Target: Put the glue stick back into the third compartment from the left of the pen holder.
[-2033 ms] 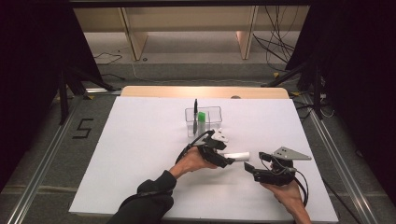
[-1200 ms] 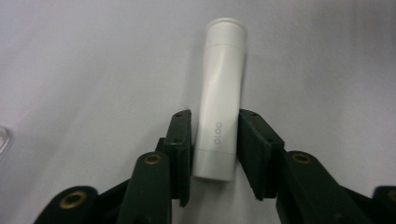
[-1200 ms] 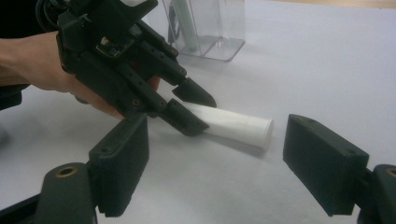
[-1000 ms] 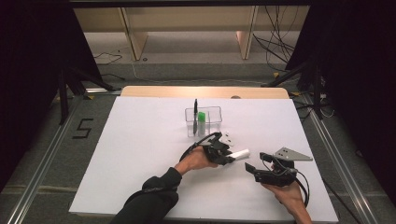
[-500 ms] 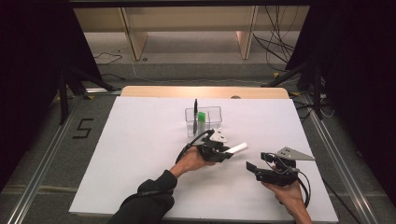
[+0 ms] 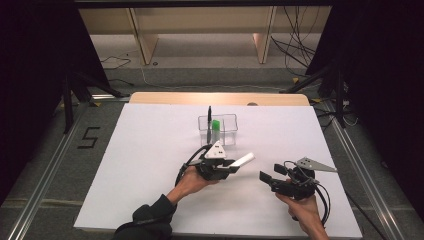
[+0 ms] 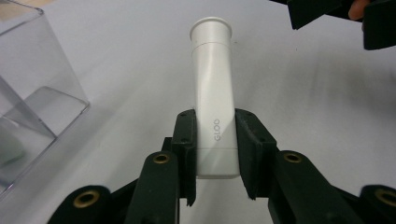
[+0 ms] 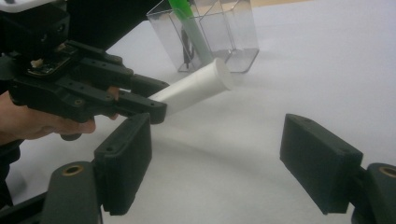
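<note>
A white glue stick (image 7: pixel 214 100) marked GLOO is clamped between the jaws of my left gripper (image 7: pixel 215 154), lifted a little off the white table and pointing right. In the high view the glue stick (image 6: pixel 243 160) juts from the left gripper (image 6: pixel 227 167) toward my right gripper (image 6: pixel 266 178). The right gripper (image 8: pixel 229 154) stands open with nothing between its jaws, just short of the glue stick (image 8: pixel 196 88). A clear plastic holder (image 6: pixel 218 129) behind them holds a green marker (image 6: pixel 215 126) and a black pen (image 6: pixel 209 116).
The white table (image 6: pixel 145 150) has free room to the left and right of the holder. A wooden edge (image 6: pixel 220 98) runs along its far side. Cables trail from both grippers toward the person's hands.
The left gripper has raised the glue stick slightly and shifted it up and to the right. The right gripper has drifted a little to the right and stays open.
</note>
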A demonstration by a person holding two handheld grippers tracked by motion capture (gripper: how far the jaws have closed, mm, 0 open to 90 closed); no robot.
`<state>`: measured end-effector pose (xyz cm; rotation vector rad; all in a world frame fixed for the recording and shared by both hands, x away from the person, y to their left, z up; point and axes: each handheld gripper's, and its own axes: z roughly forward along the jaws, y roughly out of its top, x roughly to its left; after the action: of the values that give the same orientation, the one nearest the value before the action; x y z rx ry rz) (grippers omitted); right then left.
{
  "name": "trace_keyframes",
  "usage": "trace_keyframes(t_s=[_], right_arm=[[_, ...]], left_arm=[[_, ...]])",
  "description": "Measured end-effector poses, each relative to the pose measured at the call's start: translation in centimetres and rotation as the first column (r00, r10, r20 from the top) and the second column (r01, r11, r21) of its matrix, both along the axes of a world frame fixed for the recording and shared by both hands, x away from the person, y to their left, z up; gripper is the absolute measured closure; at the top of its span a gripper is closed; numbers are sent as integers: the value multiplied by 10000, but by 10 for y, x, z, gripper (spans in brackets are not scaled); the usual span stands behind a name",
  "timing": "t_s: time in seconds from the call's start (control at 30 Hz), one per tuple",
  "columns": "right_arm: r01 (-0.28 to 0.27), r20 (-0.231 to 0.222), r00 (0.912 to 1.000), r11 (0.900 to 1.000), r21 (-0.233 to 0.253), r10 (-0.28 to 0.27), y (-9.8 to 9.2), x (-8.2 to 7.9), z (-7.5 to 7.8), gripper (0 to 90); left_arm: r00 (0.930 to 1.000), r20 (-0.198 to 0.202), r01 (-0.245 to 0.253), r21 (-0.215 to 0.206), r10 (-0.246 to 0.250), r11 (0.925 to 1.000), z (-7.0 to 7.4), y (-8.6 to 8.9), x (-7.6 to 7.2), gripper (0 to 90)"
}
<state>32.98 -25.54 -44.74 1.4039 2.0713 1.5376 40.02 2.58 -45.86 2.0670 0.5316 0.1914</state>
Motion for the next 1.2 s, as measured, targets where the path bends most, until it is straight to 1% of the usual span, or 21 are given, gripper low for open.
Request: trace_keyframes(t_s=[0.03, 0.1, 0.2, 0.27, 0.33, 0.37, 0.47, 0.5, 0.57, 0.6, 0.7, 0.73, 0.9, 1.0, 1.07, 1.1, 1.2], right_arm=[[40, -6, 10000, 10000, 38, -40, 1, 0, 0, 263], [-6, -88, 10000, 9999, 163, 8, 3, -1, 0, 263], [-51, -187, 9998, 9989, 469, 60, 7, -1, 0, 265], [-104, -285, 9995, 9982, 593, 122, 11, -1, 1, 266], [-184, -283, 9994, 9973, 707, 205, 14, -2, 0, 267], [-205, -321, 9992, 9969, 765, 230, 16, -1, 0, 268], [-216, -491, 9984, 9940, 1070, 270, 19, 0, 0, 271], [-183, -568, 9981, 9934, 1131, 249, 21, 0, 0, 273], [-197, -624, 9977, 9925, 1208, 274, 23, 0, 0, 277], [-220, -582, 9979, 9926, 1195, 291, 24, 1, -1, 277], [-280, -718, 9967, 9907, 1335, 379, 28, 2, -2, 279], [-296, -731, 9965, 9906, 1336, 397, 30, 2, -2, 280], [-435, -952, 9938, 9882, 1470, 579, 40, 3, -3, 286], [-467, -1058, 9922, 9835, 1748, 659, 44, 5, -4, 296], [-481, -1109, 9914, 9824, 1803, 689, 46, 6, -4, 296], [-531, -1116, 9910, 9818, 1824, 743, 50, 6, -5, 298], [-611, -1265, 9880, 9758, 2100, 891, 55, 7, -6, 308]], left_arm=[[10000, -27, -53, -100, 52, 9999, 1, 2, -1, 706], [9999, 24, -135, -99, 135, 9999, 2, 5, -4, 705], [9997, -17, -252, -163, 252, 9995, 1, 10, -9, 706], [9995, -68, -314, -173, 313, 9994, 0, 13, -12, 706], [9992, -107, -397, -175, 395, 9991, -1, 16, -15, 705], [9988, -190, -458, -214, 454, 9987, -2, 17, -17, 706], [9985, -265, -484, -187, 479, 9987, -3, 21, -21, 706], [9980, -325, -552, -292, 542, 9981, -3, 22, -22, 705], [9973, -381, -640, -387, 625, 9972, -2, 24, -25, 705], [9969, -414, -681, -450, 663, 9967, -3, 24, -26, 705], [9963, -500, -725, -537, 698, 9959, -3, 26, -31, 705], [9958, -547, -768, -617, 735, 9951, -3, 26, -32, 705], [9948, -624, -854, -743, 808, 9936, -2, 31, -38, 705], [9947, -587, -894, -839, 846, 9925, -2, 33, -43, 705], [9951, -547, -866, -844, 822, 9927, -1, 34, -44, 705], [9953, -503, -872, -913, 829, 9920, 0, 36, -47, 706], [9955, -436, -884, -1010, 844, 9910, 2, 38, -51, 706]])
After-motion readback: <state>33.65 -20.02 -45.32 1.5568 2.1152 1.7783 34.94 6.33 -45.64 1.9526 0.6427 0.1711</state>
